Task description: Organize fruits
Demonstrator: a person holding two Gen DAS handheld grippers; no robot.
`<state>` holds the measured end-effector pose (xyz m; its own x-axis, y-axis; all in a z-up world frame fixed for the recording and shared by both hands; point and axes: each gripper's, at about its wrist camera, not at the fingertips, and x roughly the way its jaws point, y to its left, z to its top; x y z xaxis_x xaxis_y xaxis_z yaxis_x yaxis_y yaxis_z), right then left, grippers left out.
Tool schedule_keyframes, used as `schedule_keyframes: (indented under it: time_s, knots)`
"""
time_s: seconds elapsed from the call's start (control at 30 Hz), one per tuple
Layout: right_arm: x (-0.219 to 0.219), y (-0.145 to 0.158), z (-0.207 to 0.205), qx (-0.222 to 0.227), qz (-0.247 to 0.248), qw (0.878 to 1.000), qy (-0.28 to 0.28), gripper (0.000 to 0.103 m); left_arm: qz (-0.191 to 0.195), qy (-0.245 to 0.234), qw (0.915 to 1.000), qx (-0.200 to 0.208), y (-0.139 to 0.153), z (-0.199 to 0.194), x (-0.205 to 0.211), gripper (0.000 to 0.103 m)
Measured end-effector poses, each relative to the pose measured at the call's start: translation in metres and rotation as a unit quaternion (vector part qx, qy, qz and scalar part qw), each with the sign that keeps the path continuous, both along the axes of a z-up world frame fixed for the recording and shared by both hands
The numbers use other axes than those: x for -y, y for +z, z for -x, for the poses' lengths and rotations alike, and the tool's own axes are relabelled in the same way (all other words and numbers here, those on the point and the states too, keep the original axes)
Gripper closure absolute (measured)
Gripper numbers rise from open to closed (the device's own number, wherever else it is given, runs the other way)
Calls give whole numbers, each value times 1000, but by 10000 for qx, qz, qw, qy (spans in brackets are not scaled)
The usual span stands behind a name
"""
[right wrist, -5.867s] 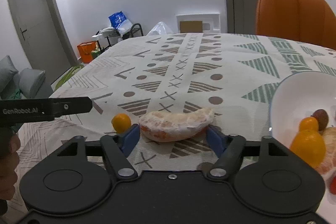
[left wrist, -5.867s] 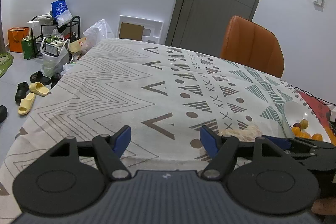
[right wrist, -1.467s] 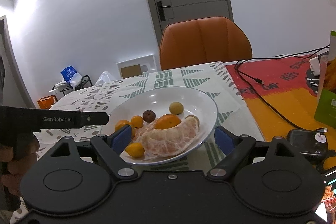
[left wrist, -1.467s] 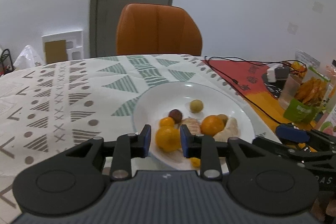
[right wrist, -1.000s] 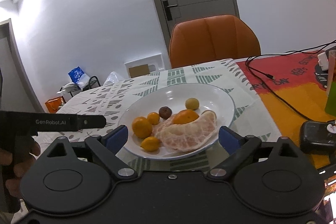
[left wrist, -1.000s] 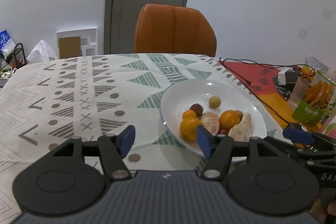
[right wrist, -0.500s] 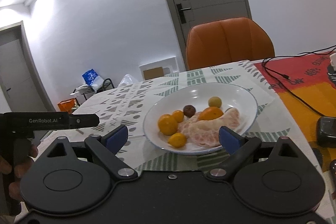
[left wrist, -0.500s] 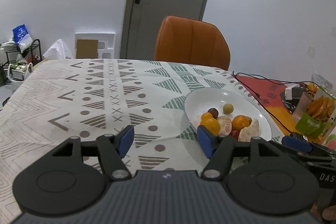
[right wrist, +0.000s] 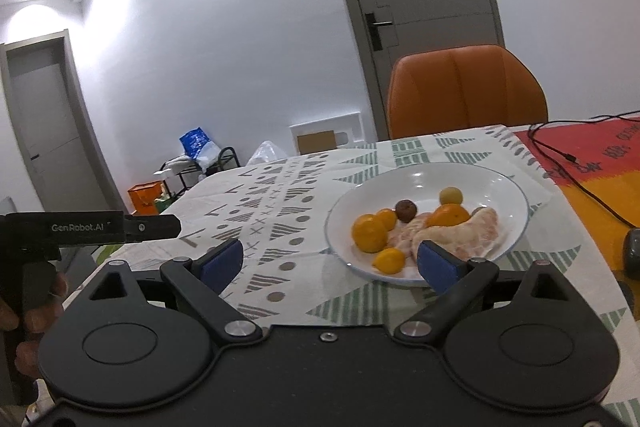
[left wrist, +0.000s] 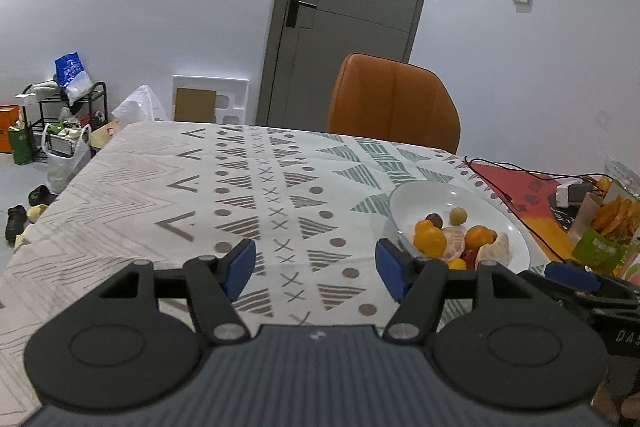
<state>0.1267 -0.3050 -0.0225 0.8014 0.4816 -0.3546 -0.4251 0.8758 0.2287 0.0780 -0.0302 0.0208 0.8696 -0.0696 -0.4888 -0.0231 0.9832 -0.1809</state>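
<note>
I see both my left hand-held gripper and right hand-held gripper spread wide, empty, above the surface; fruits fill the white plate.

Left gripper jaws wide apart, empty; right gripper same, both level.

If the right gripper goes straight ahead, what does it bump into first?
Probably the white plate of fruit: the open right gripper points at its near left rim, though how high it hovers is unclear.

Patterned tablecloth (table beneath) bears white plate.
</note>
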Motion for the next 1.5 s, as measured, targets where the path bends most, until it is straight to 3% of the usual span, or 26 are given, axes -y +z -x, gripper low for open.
schedule_keyframes:
  time_s: [0.03, 0.17, 0.47, 1.5]
  knots:
    - [-2, 1, 3, 27, 17, 10000, 13, 3, 1, 6, 10000, 1, 0, 2, -2, 38]
    - [-7, 3, 10, 44, 13, 10000, 48, 0, 9, 13, 9999, 153, 5, 15, -8, 14]
    - [-11, -1, 20, -157, -32, 9999, 17, 0, -122, 58, 9998, 152, 7, 31, -12, 0]
    - [-20, -6, 38, -302, 193, 9992, 203, 0, -499, 181, 9979, -359, -11, 47, -24, 0]
